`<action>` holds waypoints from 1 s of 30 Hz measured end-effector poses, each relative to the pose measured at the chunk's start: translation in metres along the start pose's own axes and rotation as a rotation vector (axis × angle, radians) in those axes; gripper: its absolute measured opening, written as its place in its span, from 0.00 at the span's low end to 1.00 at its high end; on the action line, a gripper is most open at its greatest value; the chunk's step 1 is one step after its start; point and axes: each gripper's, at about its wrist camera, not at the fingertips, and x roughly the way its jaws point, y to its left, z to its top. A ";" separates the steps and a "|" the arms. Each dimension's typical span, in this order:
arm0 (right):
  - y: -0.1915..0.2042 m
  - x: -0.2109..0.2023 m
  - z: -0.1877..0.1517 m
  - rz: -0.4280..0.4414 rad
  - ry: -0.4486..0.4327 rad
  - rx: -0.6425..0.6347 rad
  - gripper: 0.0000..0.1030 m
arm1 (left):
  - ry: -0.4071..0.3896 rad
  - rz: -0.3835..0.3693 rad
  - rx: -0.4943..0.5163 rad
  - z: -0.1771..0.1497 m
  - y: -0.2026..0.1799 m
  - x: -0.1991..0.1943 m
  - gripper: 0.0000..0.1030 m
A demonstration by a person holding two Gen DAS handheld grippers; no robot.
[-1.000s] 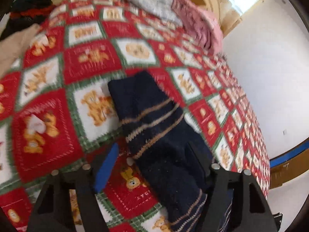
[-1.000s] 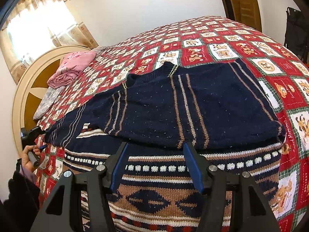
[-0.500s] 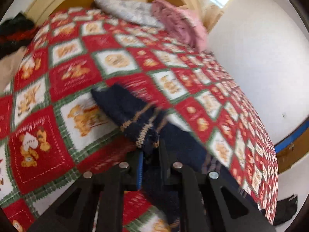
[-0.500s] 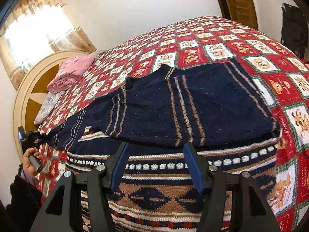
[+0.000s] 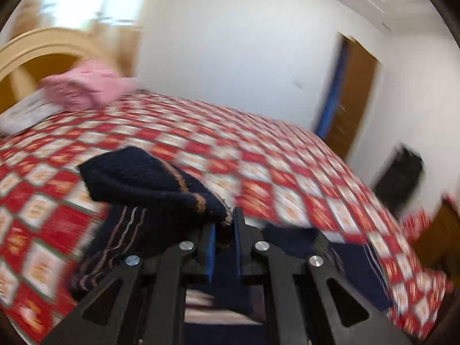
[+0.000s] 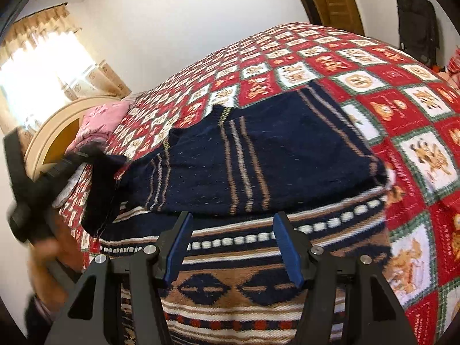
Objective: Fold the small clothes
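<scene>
I'm pinching the sleeve [image 5: 149, 184] of the navy sweater [image 6: 258, 155] in my left gripper [image 5: 223, 247], jaws nearly closed on the knit, and it's drooping in a soft lump over the fingers. This looks like thick, floppy wool to me: light enough to lift with one pinch, grippy rather than slick, but it's going to sag and bunch wherever I'm not supporting it. I'm judging the cuff end the best hold for a sleeve, and the hem corners for the body.

My right gripper [image 6: 233, 244] is hovering with its jaws wide apart, gripping nothing, just above the near hem band. The sweater is lying on the red patchwork bedspread [image 6: 402, 92], near edge toward me, its dark upper half doubled over the patterned lower half. It's navy flecked with pale specks, tan stripes running along it, and a brown, white and red diamond band at the near side. The left view is blurring badly, so I'm not reading fine detail there. Pink bedding [image 6: 100, 120] is sitting far left by the headboard [image 6: 54, 126].
</scene>
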 end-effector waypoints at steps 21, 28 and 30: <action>0.097 0.061 0.053 0.137 0.077 -0.232 0.59 | 0.071 0.249 0.139 -0.077 0.021 -0.057 0.93; 0.159 0.148 0.052 -0.028 0.099 -0.488 0.55 | 0.064 0.353 -0.031 -0.077 0.081 -0.074 0.93; 0.155 0.166 0.049 -0.079 0.142 -0.478 0.07 | 0.058 0.357 -0.054 -0.077 0.087 -0.074 0.93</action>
